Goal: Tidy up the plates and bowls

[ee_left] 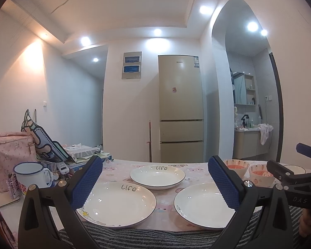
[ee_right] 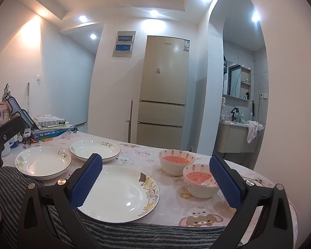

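Note:
Three white plates lie on the pink cartoon tablecloth (ee_left: 168,195): a near-left plate (ee_left: 120,203) marked "Life", a far plate (ee_left: 157,176) marked "Life", and a near-right plate (ee_left: 203,205). In the right wrist view they show as the left plate (ee_right: 43,161), the far plate (ee_right: 95,149) and the near plate (ee_right: 122,193) with cartoon animals. Two carrot-pattern bowls with pink insides stand to the right, one farther (ee_right: 176,164) and one nearer (ee_right: 201,182). My left gripper (ee_left: 155,182) is open and empty above the near edge. My right gripper (ee_right: 155,182) is open and empty.
A white enamel mug (ee_left: 31,174), a pink bag (ee_left: 10,155), books and a tissue box (ee_left: 83,151) crowd the table's left end. A striped grey cloth (ee_right: 134,236) covers the near edge. A beige fridge (ee_left: 180,108) stands behind. Another dish rim (ee_left: 296,169) shows at the far right.

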A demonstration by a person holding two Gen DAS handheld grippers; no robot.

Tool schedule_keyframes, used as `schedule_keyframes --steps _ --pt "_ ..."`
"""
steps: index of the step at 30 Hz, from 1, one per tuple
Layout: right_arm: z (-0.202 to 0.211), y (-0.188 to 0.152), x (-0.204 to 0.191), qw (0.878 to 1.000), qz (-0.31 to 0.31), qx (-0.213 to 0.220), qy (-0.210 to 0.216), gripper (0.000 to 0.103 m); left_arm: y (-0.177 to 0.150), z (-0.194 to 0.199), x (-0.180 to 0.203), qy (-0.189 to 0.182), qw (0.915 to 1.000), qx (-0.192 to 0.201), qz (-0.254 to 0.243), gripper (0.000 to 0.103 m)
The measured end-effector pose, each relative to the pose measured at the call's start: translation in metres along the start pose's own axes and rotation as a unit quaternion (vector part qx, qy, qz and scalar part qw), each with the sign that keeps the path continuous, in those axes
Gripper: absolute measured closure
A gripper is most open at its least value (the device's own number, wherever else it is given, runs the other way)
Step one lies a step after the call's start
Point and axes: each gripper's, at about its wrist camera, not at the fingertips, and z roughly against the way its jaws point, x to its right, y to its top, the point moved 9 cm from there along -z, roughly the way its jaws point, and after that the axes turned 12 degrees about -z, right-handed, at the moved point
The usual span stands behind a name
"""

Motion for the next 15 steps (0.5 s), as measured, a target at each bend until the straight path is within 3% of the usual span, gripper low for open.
schedule_keyframes --steps 15 --pt "-0.0025 -0.0017 0.0017 1.0 -0.002 -0.005 0.0 0.0 -0.0052 -0.0081 0.0004 -0.006 0.9998 -0.02 0.005 0.0"
